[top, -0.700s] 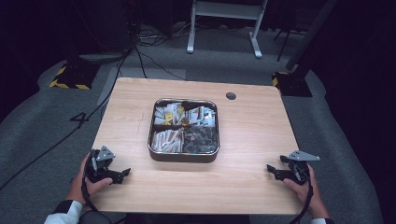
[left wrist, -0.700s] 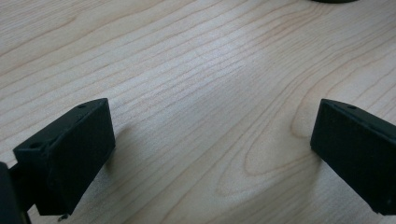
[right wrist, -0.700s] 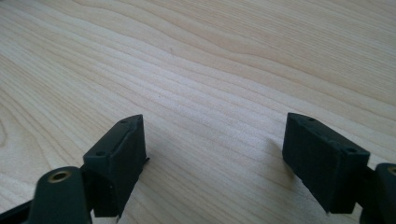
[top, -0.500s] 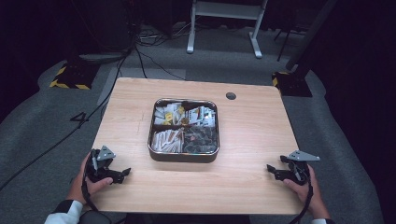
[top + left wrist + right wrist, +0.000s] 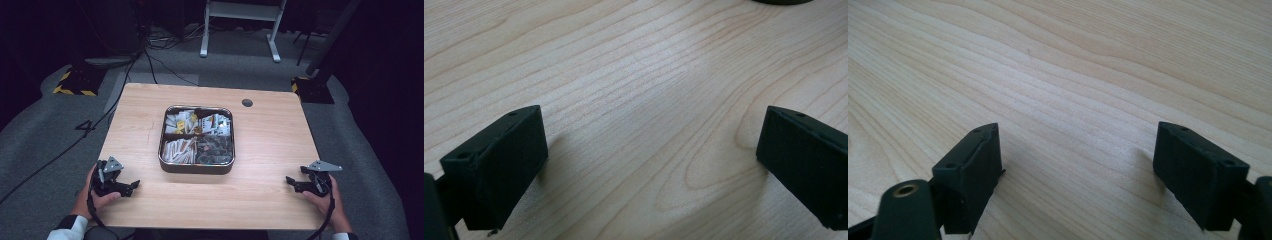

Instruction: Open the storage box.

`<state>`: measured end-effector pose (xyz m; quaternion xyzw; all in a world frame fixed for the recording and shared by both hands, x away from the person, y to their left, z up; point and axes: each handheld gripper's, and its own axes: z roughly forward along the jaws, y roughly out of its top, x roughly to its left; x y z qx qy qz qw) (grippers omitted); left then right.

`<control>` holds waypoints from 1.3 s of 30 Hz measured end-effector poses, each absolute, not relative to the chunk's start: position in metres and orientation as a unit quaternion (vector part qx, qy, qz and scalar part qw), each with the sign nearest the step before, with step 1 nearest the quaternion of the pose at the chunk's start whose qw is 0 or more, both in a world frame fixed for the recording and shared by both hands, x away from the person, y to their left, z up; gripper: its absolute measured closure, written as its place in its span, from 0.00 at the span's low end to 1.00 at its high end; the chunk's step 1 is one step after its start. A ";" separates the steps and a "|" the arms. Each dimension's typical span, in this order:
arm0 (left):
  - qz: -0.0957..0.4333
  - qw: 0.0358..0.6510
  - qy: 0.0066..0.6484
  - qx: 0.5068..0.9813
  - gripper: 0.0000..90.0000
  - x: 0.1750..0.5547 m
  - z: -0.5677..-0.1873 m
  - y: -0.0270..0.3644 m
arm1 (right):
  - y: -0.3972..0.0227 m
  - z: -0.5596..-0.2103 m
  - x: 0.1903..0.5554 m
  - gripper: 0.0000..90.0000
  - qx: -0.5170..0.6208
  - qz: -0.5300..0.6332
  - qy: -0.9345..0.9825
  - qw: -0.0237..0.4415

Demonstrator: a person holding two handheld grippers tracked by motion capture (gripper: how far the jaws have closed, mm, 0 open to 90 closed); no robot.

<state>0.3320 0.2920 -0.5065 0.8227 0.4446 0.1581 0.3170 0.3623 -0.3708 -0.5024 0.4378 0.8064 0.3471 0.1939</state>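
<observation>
A square metal tin [image 5: 197, 166] sits at the middle of the wooden table [image 5: 270, 145], split into compartments that hold small packets and dark pieces. My left gripper [image 5: 131, 186] rests on the table near the front left corner, held by a hand, with its jaws pointing right. In the left gripper view its jaws stand wide apart [image 5: 651, 165] over bare wood. My right gripper [image 5: 291, 182] rests near the front right corner with its jaws pointing left. Those jaws also stand apart [image 5: 1075, 170] with nothing between them.
A small dark round hole [image 5: 247, 103] marks the table's far right part. Beyond the table lie grey carpet, cables [image 5: 150, 60], a white stand's legs [image 5: 240, 30] and yellow-black striped bases [image 5: 75, 82]. Bare wood separates the tin from both grippers.
</observation>
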 end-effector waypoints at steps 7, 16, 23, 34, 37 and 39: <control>0.158 0.317 0.445 0.823 0.00 0.332 -0.507 0.292 | -0.370 -0.499 0.365 0.25 0.439 0.357 0.805 0.181; 0.158 0.317 0.445 0.823 0.00 0.332 -0.507 0.292 | -0.361 -0.490 0.367 0.27 0.423 0.356 0.811 0.190; 0.158 0.317 0.444 0.823 0.00 0.332 -0.507 0.292 | -0.352 -0.480 0.370 0.27 0.412 0.360 0.813 0.198; 0.158 0.317 0.444 0.823 0.00 0.332 -0.507 0.292 | -0.337 -0.469 0.375 0.29 0.389 0.360 0.824 0.202; 0.158 0.317 0.444 0.823 0.00 0.332 -0.507 0.292 | -0.333 -0.466 0.377 0.29 0.385 0.362 0.824 0.203; 0.158 0.317 0.444 0.823 0.00 0.332 -0.507 0.292 | -0.327 -0.461 0.380 0.29 0.377 0.370 0.826 0.200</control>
